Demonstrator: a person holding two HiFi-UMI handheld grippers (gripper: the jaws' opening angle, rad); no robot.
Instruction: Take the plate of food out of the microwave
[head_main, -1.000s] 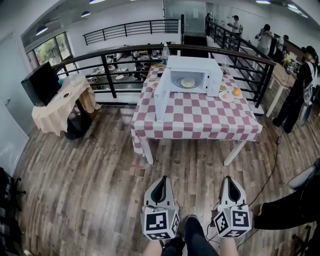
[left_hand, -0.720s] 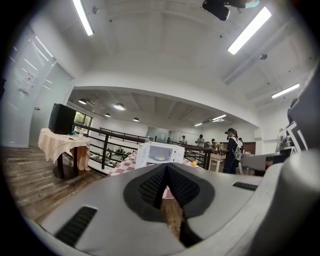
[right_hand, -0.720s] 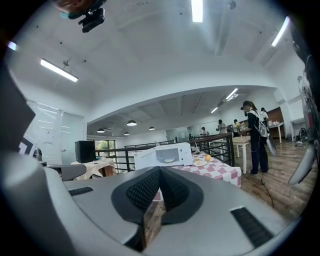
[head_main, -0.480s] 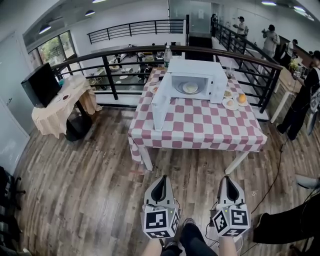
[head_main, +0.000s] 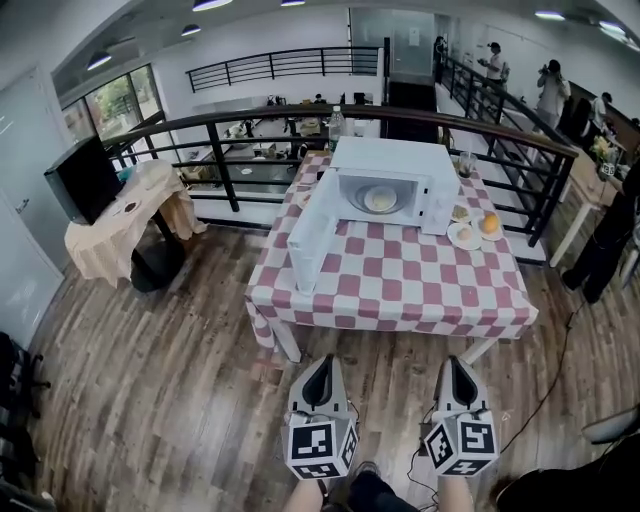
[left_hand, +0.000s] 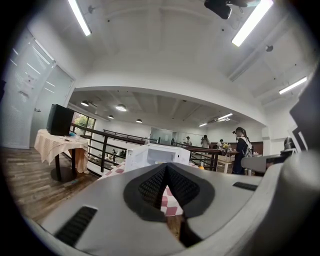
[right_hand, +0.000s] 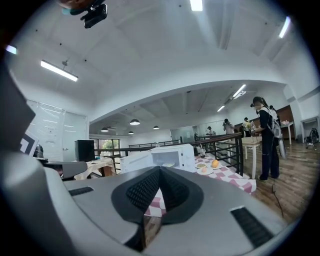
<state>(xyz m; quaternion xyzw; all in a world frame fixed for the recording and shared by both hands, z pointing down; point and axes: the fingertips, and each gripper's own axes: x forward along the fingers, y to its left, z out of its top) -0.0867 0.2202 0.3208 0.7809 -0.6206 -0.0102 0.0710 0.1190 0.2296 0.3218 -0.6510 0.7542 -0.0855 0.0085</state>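
At 9 o'clock in the head view a black screen (head_main: 82, 178) is seen on a round table draped in beige cloth (head_main: 105, 245). At 6 o'clock, low in that view, the left gripper (head_main: 322, 362) is held over the wooden floor (head_main: 180, 380), its jaws pressed together with nothing between them, as is shown in its own view. At 12 o'clock from it a table (head_main: 400, 295) covered in a red-and-white checked cloth is seen. On it a white microwave (head_main: 400, 160) is stood, with its door (head_main: 312, 232) swung wide open toward 8 o'clock. The plate of food (head_main: 380, 200) is found inside the open cavity. A round pale plate is made out, with a flat, pale yellow round of food at its middle; finer detail is too small to be told. The right gripper (head_main: 456, 362) is held near the left, at its 3 o'clock, likewise closed tight on nothing and well apart from the microwave. At 3 o'clock of the microwave 2 small plates (head_main: 464, 236) are set, with an orange fruit (head_main: 489, 224) on the right-hand one. Any print on the microwave is too small to be read; the only marks made out are the black-and-white square markers on the grippers' cubes (head_main: 322, 447). Several people (head_main: 552, 90) are seen at 1 o'clock, beyond the table.
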